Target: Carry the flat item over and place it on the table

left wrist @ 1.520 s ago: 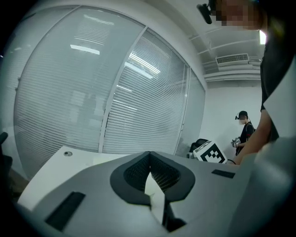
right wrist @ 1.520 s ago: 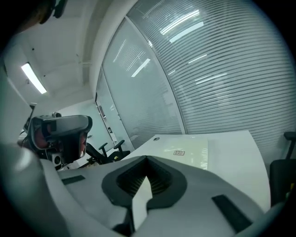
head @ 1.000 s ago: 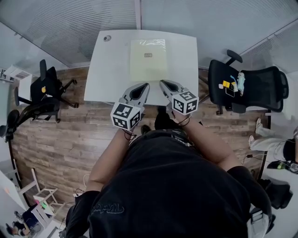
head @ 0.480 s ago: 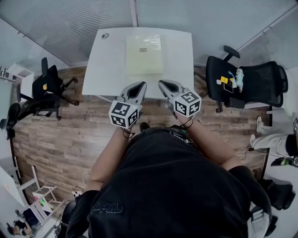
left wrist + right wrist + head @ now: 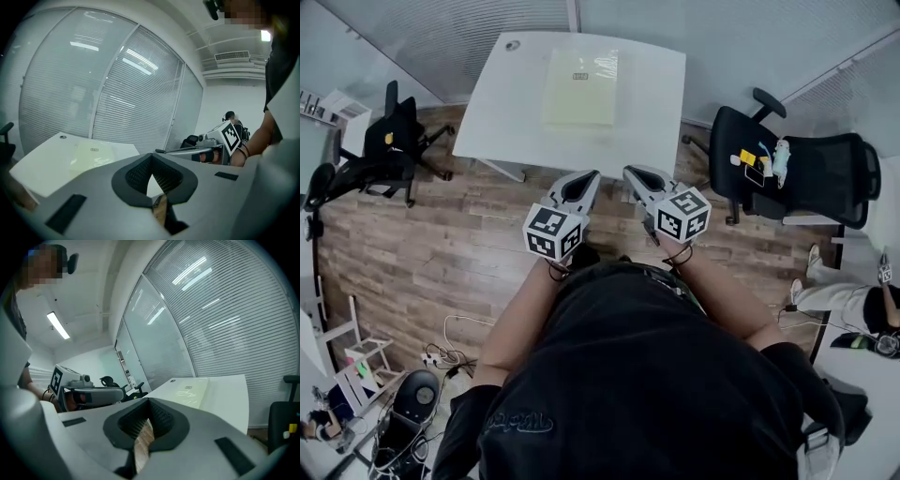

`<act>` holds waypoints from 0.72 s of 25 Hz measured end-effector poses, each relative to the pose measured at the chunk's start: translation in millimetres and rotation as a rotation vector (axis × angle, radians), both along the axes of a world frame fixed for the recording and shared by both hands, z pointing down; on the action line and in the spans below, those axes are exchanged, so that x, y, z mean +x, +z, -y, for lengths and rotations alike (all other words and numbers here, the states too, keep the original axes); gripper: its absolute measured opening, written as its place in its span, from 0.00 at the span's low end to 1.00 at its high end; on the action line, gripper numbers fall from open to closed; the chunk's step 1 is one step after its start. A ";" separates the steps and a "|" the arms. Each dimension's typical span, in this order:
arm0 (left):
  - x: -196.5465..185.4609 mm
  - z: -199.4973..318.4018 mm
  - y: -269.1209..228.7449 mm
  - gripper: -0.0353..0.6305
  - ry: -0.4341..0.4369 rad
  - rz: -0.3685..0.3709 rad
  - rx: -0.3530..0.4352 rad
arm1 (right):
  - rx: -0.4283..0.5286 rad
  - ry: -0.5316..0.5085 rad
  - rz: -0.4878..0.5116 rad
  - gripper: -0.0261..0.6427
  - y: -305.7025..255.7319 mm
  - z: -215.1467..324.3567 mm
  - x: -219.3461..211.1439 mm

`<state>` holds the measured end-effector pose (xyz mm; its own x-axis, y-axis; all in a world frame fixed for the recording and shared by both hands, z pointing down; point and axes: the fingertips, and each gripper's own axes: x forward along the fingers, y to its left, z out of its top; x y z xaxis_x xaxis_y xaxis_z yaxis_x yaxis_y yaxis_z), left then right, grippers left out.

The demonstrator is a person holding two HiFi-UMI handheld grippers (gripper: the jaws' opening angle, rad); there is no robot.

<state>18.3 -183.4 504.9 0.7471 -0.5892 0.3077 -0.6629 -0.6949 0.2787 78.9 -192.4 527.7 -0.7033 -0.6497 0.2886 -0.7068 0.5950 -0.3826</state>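
Observation:
The flat item [image 5: 579, 86], a pale yellow sheet in clear wrap, lies flat on the white table [image 5: 502, 122] at the top of the head view. Both grippers hang side by side over the wood floor, short of the table's near edge. My left gripper [image 5: 589, 175] is shut with nothing between its jaws. My right gripper [image 5: 634, 172] is shut and empty too. In the left gripper view the flat item [image 5: 96, 154] shows on the table [image 5: 47, 168] ahead, beyond the shut left gripper [image 5: 151, 157]. From the right gripper [image 5: 149, 400], the flat item [image 5: 190, 392] lies ahead to the right.
A black office chair [image 5: 797, 178] with small items on its seat stands right of the table. More black chairs [image 5: 389, 159] stand at the left. Glass walls with blinds run behind the table. Cables lie on the floor [image 5: 450, 337] at the lower left.
The table with the flat item has drawn away toward the top of the head view, and more wood floor now shows between it and the grippers. Both grippers stay shut.

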 end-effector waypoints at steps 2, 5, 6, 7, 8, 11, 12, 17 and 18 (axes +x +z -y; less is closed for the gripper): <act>7.8 -12.8 -0.3 0.07 -0.010 -0.010 0.000 | 0.005 -0.013 -0.006 0.07 -0.1 -14.4 7.4; 16.8 -30.2 1.5 0.07 -0.038 -0.027 0.000 | 0.015 -0.024 0.000 0.07 -2.2 -33.9 15.1; 21.1 -36.6 1.4 0.07 -0.046 -0.037 0.002 | 0.019 -0.027 0.002 0.07 -3.4 -41.4 18.4; 25.8 -42.5 0.6 0.07 -0.053 -0.049 0.005 | 0.024 -0.030 0.003 0.07 -4.6 -48.6 22.1; 30.3 -47.7 -0.7 0.07 -0.059 -0.058 0.009 | 0.027 -0.034 0.005 0.07 -5.6 -55.3 25.7; 41.1 -63.4 -4.3 0.07 -0.071 -0.056 0.023 | 0.032 -0.044 0.023 0.07 -9.7 -73.7 36.0; 42.9 -69.3 -5.6 0.07 -0.077 -0.052 0.028 | 0.037 -0.047 0.028 0.07 -12.1 -79.4 38.9; 36.8 -98.3 -11.0 0.07 -0.110 -0.042 0.034 | 0.059 -0.076 0.035 0.07 -23.5 -102.1 38.5; 34.5 -103.0 -11.5 0.07 -0.115 -0.041 0.034 | 0.062 -0.085 0.037 0.07 -25.1 -106.5 36.0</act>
<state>52.7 -80.3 493.4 0.6857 -0.6811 0.2568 -0.7271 -0.6248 0.2846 114.9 -85.9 502.6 -0.7657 -0.6034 0.2228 -0.6393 0.6754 -0.3676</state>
